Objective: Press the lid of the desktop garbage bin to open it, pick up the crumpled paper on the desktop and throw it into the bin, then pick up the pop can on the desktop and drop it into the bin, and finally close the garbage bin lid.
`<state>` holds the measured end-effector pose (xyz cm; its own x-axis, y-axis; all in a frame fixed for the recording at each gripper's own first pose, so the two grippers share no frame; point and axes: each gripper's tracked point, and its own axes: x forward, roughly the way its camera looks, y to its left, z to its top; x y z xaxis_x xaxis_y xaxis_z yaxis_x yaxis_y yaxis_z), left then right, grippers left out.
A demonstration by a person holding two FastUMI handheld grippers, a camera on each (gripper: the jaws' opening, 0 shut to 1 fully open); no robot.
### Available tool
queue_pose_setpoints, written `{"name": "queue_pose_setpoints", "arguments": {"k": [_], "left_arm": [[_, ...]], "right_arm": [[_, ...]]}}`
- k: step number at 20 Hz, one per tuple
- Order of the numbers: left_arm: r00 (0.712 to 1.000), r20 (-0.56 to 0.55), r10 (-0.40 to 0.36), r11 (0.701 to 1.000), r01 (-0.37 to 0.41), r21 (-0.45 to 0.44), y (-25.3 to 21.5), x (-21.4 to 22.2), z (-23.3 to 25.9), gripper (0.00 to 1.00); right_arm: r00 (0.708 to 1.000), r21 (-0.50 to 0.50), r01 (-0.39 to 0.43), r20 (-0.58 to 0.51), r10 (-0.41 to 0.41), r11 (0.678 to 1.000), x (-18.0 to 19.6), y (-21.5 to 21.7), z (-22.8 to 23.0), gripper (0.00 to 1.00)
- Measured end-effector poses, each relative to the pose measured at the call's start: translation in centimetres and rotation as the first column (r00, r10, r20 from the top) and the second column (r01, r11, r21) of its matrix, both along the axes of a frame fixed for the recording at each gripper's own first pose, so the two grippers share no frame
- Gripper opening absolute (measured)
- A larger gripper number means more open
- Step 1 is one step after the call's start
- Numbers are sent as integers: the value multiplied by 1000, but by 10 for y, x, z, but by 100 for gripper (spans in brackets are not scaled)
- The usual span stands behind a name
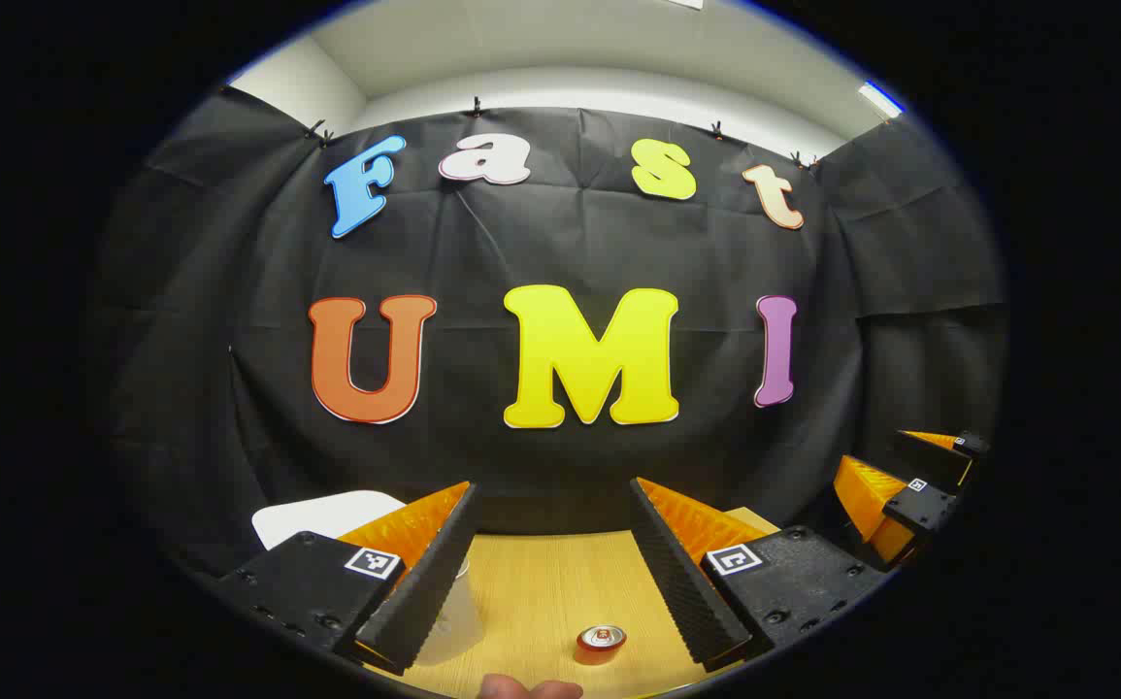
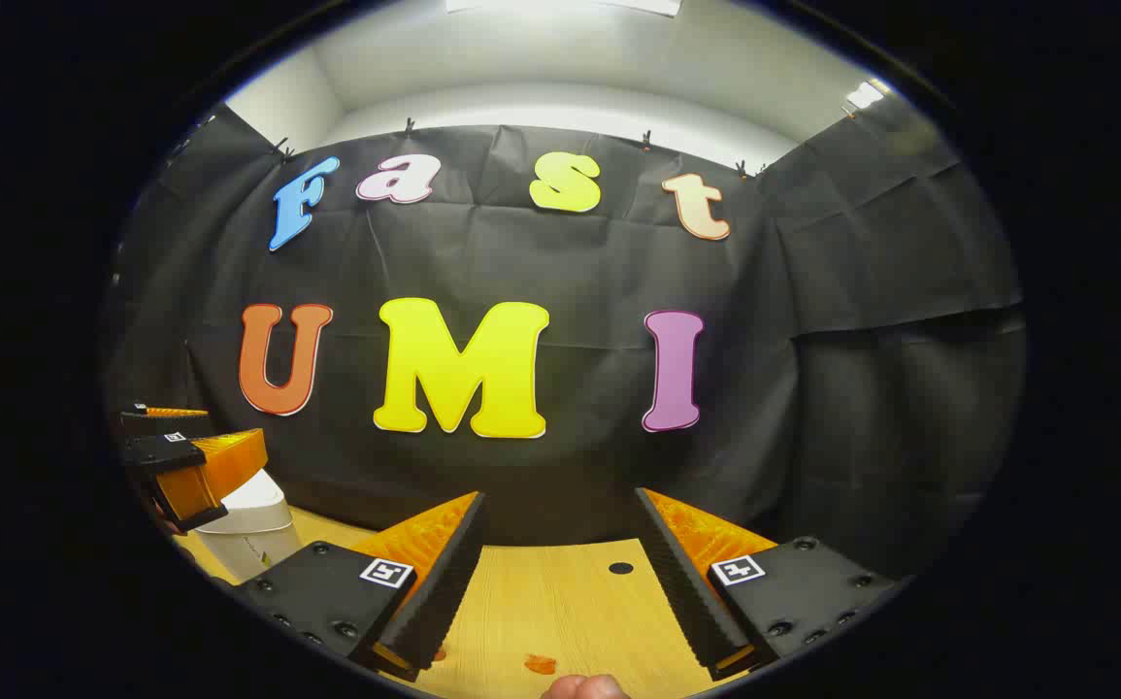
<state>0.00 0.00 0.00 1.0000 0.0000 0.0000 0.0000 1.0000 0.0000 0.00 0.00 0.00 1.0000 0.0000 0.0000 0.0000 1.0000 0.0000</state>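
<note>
The pop can [image 1: 602, 641] stands upright on the wooden table [image 1: 541, 582]; in the left gripper view I look down on its top, low between my fingers. My left gripper [image 1: 552, 482] is open and holds nothing. The white bin [image 2: 245, 529] stands at the table's left in the right gripper view, its lid down, with the left gripper [image 2: 199, 434] hovering just above it. In the left gripper view the bin's lid [image 1: 327, 515] peeks out behind the left finger. My right gripper [image 2: 560, 493] is open and empty over the table; it also appears at the far right [image 1: 878, 454].
A pale, whitish shape [image 1: 453, 612] lies beside the left finger; I cannot tell what it is. A small dark hole [image 2: 621, 567] marks the tabletop. Small orange bits [image 2: 541, 664] lie near the front edge. A fingertip [image 2: 584, 687] pokes in at the bottom.
</note>
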Motion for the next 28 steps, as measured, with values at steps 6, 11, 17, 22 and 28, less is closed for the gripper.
{"name": "queue_pose_setpoints", "arguments": {"k": [6, 11, 17, 22, 28], "left_arm": [[1000, -3, -1, 1000, 1, -1, -6, 1, 2, 98], [1000, 1, 1, 1000, -1, 7, -9, 4, 4, 98], [999, 21, 29, 999, -30, 21, -7, 5, 10, 98], [998, 13, 66, 998, -66, 20, 0, 11, 10, 98], [987, 27, 158, 987, -159, 26, 28, 17, 15, 98]], "right_arm": [[1000, 3, 22, 2, -22, 1000, 4, -12, 1, 95], [1000, -2, 17, 7, -17, 1000, 8, -13, 2, 95], [1000, 10, 2, 10, -2, 1000, 16, -12, 5, 95], [1000, 4, -25, 12, 25, 1000, 19, -11, 8, 95], [999, -16, -37, -1, 37, 999, 21, -21, 5, 94]]}}
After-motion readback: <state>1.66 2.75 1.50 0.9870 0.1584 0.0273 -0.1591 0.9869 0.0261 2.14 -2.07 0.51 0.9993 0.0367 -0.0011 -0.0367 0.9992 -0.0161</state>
